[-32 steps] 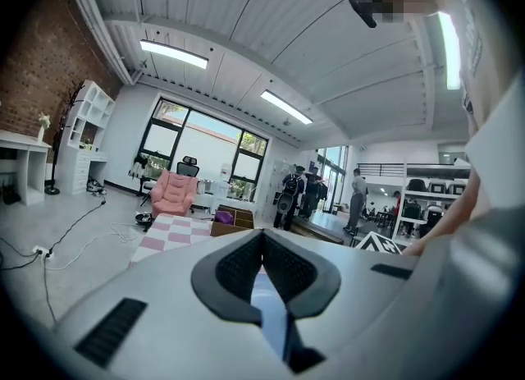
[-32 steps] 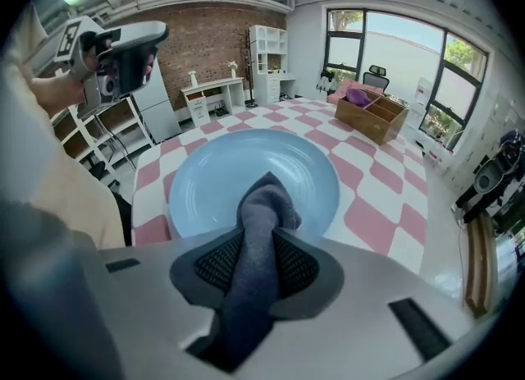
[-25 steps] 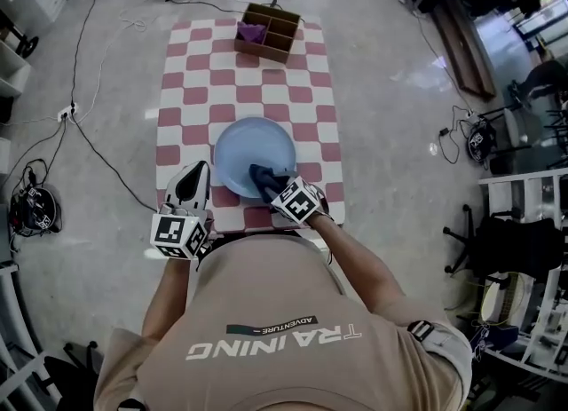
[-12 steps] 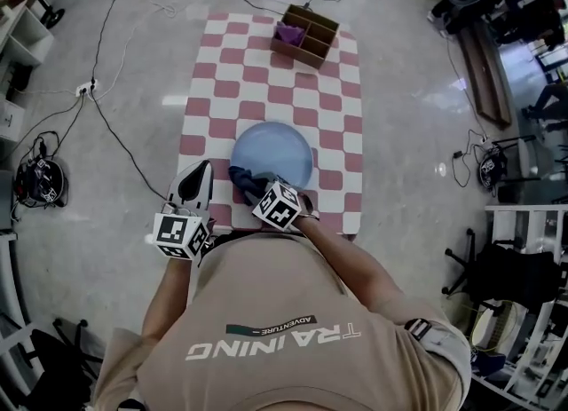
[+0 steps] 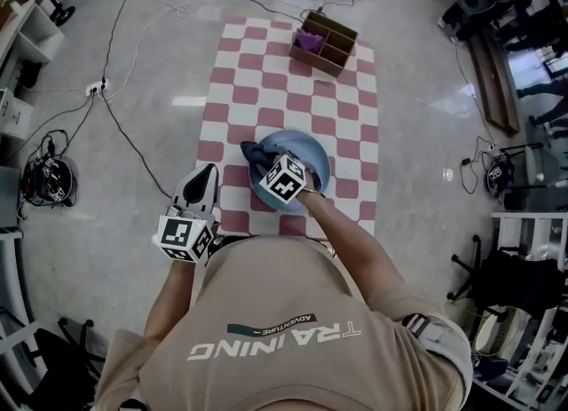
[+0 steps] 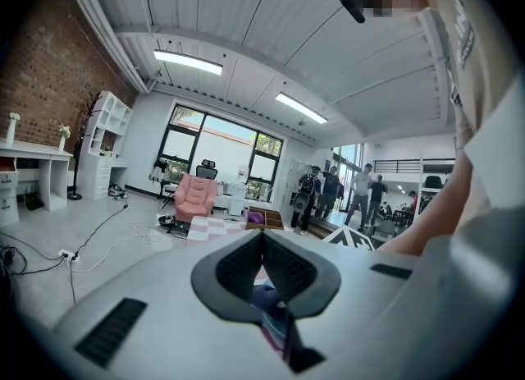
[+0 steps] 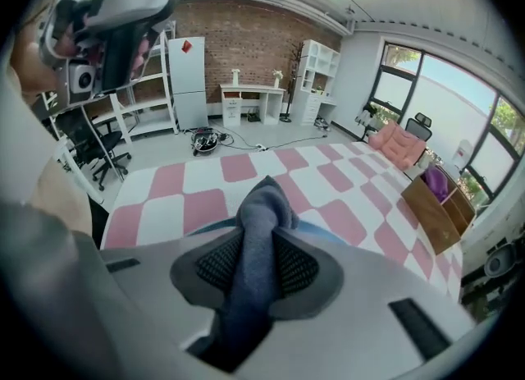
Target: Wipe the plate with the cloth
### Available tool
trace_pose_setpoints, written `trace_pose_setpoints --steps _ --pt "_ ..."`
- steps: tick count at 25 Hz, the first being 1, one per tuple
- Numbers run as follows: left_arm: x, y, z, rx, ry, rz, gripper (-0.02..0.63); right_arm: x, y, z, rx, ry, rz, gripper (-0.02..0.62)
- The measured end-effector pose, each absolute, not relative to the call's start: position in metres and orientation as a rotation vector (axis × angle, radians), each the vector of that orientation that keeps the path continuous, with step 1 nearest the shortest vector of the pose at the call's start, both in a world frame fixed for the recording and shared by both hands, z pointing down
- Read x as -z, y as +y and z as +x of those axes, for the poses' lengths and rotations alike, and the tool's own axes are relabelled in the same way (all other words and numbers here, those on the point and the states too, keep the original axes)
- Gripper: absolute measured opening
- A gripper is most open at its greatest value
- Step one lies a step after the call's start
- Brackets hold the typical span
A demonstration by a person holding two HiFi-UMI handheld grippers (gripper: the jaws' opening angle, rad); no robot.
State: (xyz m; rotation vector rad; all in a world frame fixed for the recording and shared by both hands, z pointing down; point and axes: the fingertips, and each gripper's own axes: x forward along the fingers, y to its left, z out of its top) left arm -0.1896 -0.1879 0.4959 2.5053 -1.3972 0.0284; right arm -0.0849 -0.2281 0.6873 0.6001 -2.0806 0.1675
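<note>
Seems in the middle of wiping: right tool [image 5: 266, 163] clamped on the dark cloth [image 5: 256, 152], at the left part of the blue plate [image 5: 312, 157] on the checkered surface [image 5: 266, 90], left tool [image 6: 262, 243] closed and empty, right part probably left to wipe.

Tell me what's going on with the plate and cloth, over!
Right gripper shut on dark blue cloth, cloth on round light-blue plate. Left gripper shut, empty, beside checkered mat. Wooden divided box well clear.
</note>
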Motion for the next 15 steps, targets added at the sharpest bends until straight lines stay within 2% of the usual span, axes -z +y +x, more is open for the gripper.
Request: trace_pose_setpoints --steps 6,15 --pt "-0.493 -0.203 -0.178 -0.027 -1.32 2.556 0.012 -0.655 -0.243 -0.059 -0.212 -2.137 0.738 0.112" --pt "-0.488 -0.211 -0.12 -0.041 -1.151 2.659 0.012 -0.581 -0.231 0.003 -0.176 -2.292 0.986 0.112"
